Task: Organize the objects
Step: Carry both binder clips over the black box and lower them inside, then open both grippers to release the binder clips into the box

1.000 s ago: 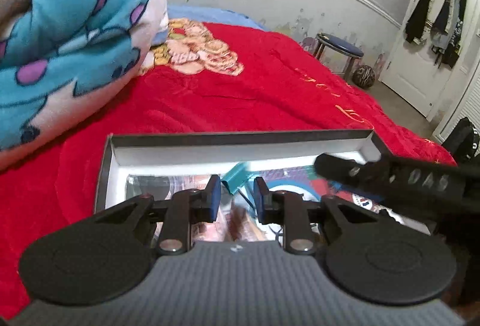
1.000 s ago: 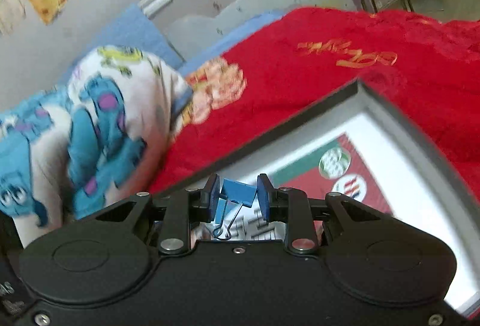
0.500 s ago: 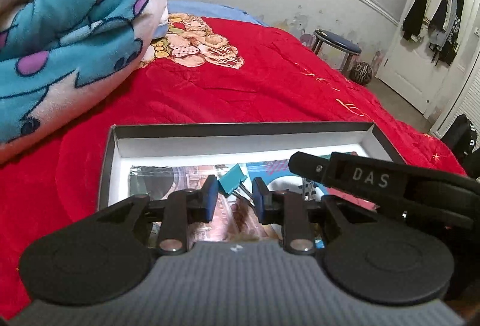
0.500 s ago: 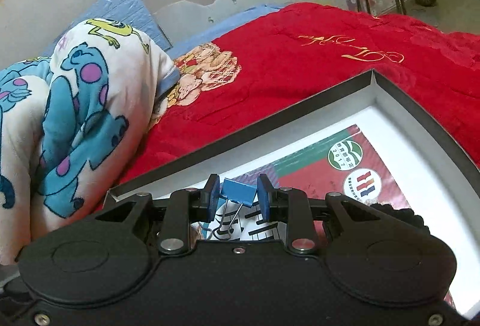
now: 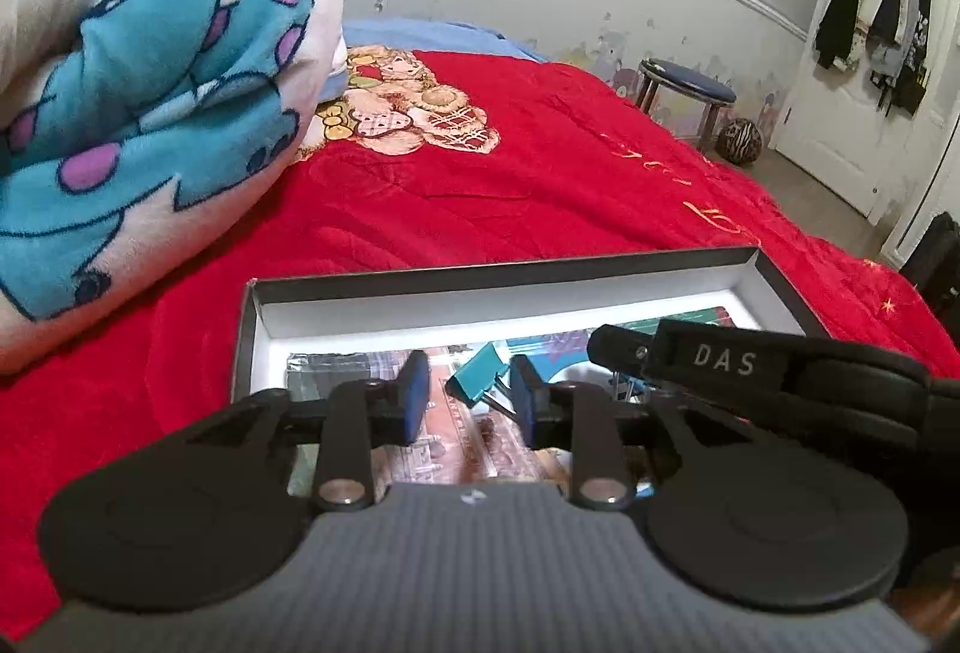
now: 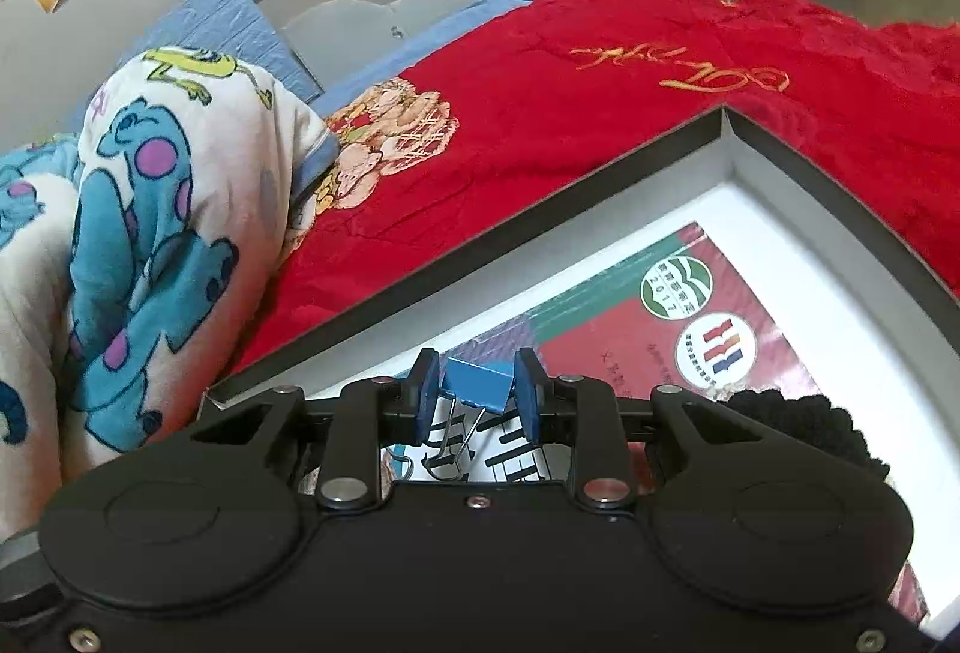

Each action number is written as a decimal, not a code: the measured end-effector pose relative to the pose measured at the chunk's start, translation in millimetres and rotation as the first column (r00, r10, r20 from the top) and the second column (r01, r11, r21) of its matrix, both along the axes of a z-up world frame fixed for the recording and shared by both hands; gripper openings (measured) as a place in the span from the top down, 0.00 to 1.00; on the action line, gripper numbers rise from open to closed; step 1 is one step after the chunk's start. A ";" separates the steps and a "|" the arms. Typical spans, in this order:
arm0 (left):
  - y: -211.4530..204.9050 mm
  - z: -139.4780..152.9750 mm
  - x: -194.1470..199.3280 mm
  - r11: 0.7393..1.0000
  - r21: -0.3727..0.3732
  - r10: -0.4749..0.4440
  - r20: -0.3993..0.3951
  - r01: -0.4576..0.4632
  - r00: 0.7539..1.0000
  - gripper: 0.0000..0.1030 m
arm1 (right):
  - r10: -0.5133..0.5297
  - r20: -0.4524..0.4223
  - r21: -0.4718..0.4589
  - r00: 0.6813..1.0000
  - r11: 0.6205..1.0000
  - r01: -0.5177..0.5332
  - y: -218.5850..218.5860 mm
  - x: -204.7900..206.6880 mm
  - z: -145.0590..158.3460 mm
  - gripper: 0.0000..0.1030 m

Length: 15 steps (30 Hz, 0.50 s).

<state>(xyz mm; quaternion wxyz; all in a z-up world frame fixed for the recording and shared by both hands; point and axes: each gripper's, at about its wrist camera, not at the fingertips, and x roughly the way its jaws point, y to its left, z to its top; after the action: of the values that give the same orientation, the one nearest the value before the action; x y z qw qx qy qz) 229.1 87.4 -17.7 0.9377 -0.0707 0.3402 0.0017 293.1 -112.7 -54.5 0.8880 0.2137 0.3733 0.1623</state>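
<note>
Since the earlier frame the left gripper has been opening its jaws; they now stand apart, with the teal binder clip loose between them in the box on the bed. The right gripper pinches a blue binder clip above the box. Best to lift the left gripper straight clear, then lower the blue clip beside the teal one before letting go.

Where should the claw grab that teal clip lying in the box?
Probably by the teal folded-metal binder clip body, one pad on each flat side, coming from above and behind as the left claw does now. Its jaws have just been opening, and the clip lies between them unpressed. The thin wire handles point toward the claw and would likely slip.
</note>
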 end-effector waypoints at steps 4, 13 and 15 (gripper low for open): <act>-0.5 2.5 -0.8 0.999 0.015 -0.029 -0.005 0.029 1.000 0.47 | 0.006 0.018 -0.046 1.000 0.999 -0.005 7.4 -2.5 2.1 0.74; -8.1 13.9 -5.5 0.986 0.165 -0.027 0.004 0.026 1.000 0.28 | 0.029 0.015 -0.029 0.999 0.999 -0.028 7.3 0.2 2.3 0.71; -4.8 15.6 -7.0 0.986 0.168 -0.016 0.008 0.014 1.000 0.26 | 0.040 0.031 -0.022 0.999 0.999 -0.039 7.4 -1.0 3.3 0.64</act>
<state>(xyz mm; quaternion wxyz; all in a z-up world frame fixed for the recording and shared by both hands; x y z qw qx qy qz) 222.0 82.6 -2.0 0.9419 0.0113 0.3350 0.0229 292.2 -105.3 -51.2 0.8927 0.1943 0.3651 0.1792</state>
